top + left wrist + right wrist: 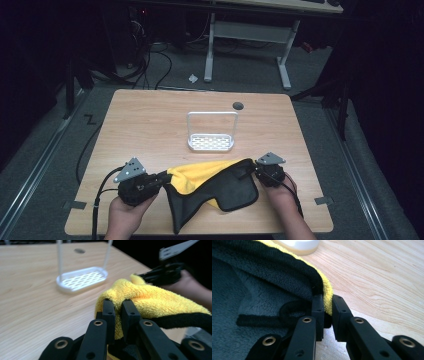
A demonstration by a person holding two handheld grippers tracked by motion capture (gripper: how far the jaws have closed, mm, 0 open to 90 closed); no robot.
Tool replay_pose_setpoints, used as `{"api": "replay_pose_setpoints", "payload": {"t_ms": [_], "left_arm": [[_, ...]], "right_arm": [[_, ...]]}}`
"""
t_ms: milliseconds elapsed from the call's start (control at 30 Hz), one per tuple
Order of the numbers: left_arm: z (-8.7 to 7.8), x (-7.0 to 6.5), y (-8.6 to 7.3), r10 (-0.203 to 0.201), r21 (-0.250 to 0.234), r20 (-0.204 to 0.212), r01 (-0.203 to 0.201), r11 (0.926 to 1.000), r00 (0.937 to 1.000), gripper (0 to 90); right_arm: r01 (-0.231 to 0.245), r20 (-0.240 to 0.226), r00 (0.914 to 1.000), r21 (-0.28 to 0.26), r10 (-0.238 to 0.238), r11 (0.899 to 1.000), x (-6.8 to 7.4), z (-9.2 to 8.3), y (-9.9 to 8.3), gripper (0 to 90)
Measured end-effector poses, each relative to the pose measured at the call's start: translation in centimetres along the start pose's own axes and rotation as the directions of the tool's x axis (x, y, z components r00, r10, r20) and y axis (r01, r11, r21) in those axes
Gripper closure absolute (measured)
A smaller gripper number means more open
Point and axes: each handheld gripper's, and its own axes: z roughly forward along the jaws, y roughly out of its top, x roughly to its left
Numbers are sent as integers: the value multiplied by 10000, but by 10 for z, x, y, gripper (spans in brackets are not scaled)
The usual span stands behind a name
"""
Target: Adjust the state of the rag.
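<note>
Near the front edge of the wooden surface (150,120), I am pinching the yellow-and-black fleece cloth (210,187) with my left gripper (162,178) and right gripper (256,169), both clamped on opposite corners, probably to spread it.

yellow-and-black fleece cloth (212,187) stretched between both grippers, sagging onto table.

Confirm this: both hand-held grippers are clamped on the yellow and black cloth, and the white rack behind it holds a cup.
Not quite. The white rack holds nothing, as the high view shows. The rest stands: the left hand-held gripper and right hand-held gripper each clamp the yellow and black cloth.
</note>
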Motion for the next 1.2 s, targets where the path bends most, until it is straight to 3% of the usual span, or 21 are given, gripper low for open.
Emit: {"api": "replay_pose_setpoints", "payload": {"t_ms": [67,100,167,233,267,300,333,400,433,533,667,733,800,833,867,900,1000,1033,1067,1133,1200], "left_arm": [[13,20,-13,-619,423,-184,626,9971,9979,820],[13,20,-13,-619,423,-184,626,9971,9979,816],[28,45,-31,-1193,911,-854,1270,9877,9892,803],[32,56,-39,-1391,1040,-1244,1523,9828,9824,774],[32,56,-39,-1391,1040,-1244,1523,9828,9824,750],[33,65,-44,-1495,1076,-1714,1693,9797,9738,725],[33,65,-44,-1495,1076,-1714,1693,9797,9738,700],[28,72,-46,-1720,925,-2000,1934,9768,9646,630],[26,73,-47,-1805,863,-1999,2008,9758,9631,620],[18,73,-47,-1823,705,-2026,2000,9773,9622,578],[-3,72,-41,-1893,61,-2138,1951,9808,9584,530],[-13,68,-39,-1900,-199,-2138,1901,9816,9582,515],[-22,59,-38,-1688,-338,-2028,1654,9857,9646,543],[-22,59,-38,-1688,-338,-2028,1654,9857,9646,556],[-27,42,-40,-990,-71,-2168,998,9950,9712,570],[-30,36,-41,-738,-29,-2260,751,9972,9713,585],[-36,23,-43,-970,-354,-1579,925,9951,9827,654],[-35,17,-44,-799,-282,-1445,766,9967,9863,682],[-32,13,-45,-664,-171,-1344,646,9978,9887,706],[-16,2,-50,-326,563,-912,379,9977,9953,743],[3,-4,-55,72,1284,-881,42,9917,9961,762]], "right_arm": [[-144,-34,9999,92,145,9999,-2,4,-1,814],[-239,-42,9997,135,239,9996,-3,6,-1,811],[-352,-64,9994,81,352,9993,-5,9,0,798],[-427,-27,9991,74,427,9991,-6,10,2,768],[-449,-31,9990,64,449,9990,-6,11,3,746],[-524,-32,9986,2,524,9986,-5,11,4,719],[-524,-32,9986,2,524,9986,-5,11,4,719],[-780,-124,9969,-262,777,9966,-7,4,8,640],[-920,-204,9956,-420,912,9949,-8,0,8,618],[-1249,-433,9916,-759,1219,9893,-11,-13,9,562],[-1443,-545,9888,-1207,1386,9821,-15,-30,8,518],[-1527,-507,9879,-1440,1468,9777,-17,-41,8,508],[-1536,-559,9877,-1626,1463,9747,-17,-50,5,506],[-1536,-559,9877,-1626,1463,9747,-17,-50,5,506],[-1267,-509,9915,-1689,1197,9775,-12,-57,1,518],[-1155,-568,9926,-1705,1072,9786,-9,-60,-2,532],[-1045,-1017,9909,-1661,883,9806,-1,-67,-8,600],[-944,-1198,9899,-1620,754,9823,3,-67,-9,639],[-850,-1379,9884,-1535,638,9845,7,-66,-10,674],[-599,-1699,9848,-1301,373,9897,15,-59,-10,757],[-361,-1867,9822,-765,213,9964,21,-44,-10,828]]}}
